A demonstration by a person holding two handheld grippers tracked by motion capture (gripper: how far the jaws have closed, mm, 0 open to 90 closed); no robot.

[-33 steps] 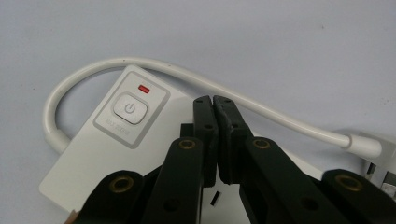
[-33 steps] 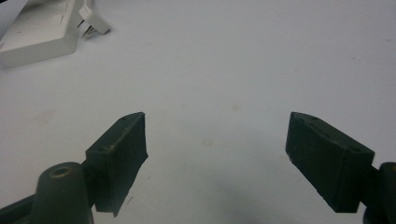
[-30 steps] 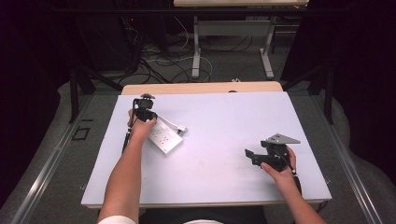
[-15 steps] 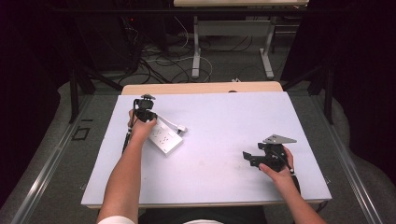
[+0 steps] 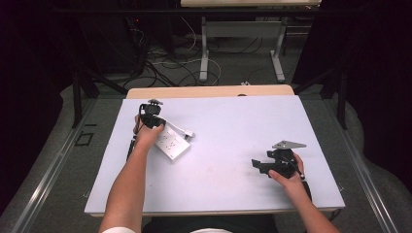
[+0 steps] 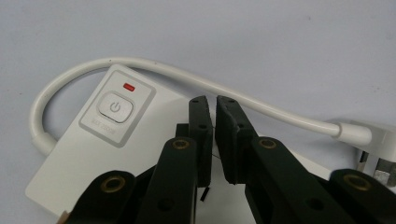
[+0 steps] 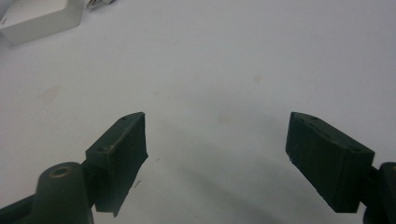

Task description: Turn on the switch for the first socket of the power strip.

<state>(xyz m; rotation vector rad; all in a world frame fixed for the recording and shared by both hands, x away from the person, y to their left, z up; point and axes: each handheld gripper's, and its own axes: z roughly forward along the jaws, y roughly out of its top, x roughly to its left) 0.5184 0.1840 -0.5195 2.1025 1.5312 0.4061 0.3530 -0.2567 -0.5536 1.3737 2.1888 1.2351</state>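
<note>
Power strip [image 6: 93, 154] flat on table [image 5: 233, 126], left gripper [image 6: 212, 105] fingers nearly closed above it, right gripper [image 7: 217, 140] fingers wide.

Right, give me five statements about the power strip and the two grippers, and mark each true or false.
1. The power strip is white. True.
2. A red light shows above its power button. True.
3. The left gripper has its jaws spread wide. False: they stand almost together, over the strip.
4. The right gripper grips the strip's cable. False: its jaws are open over the bare table.
5. The strip lies on the floor. False: it lies on the table.
</note>
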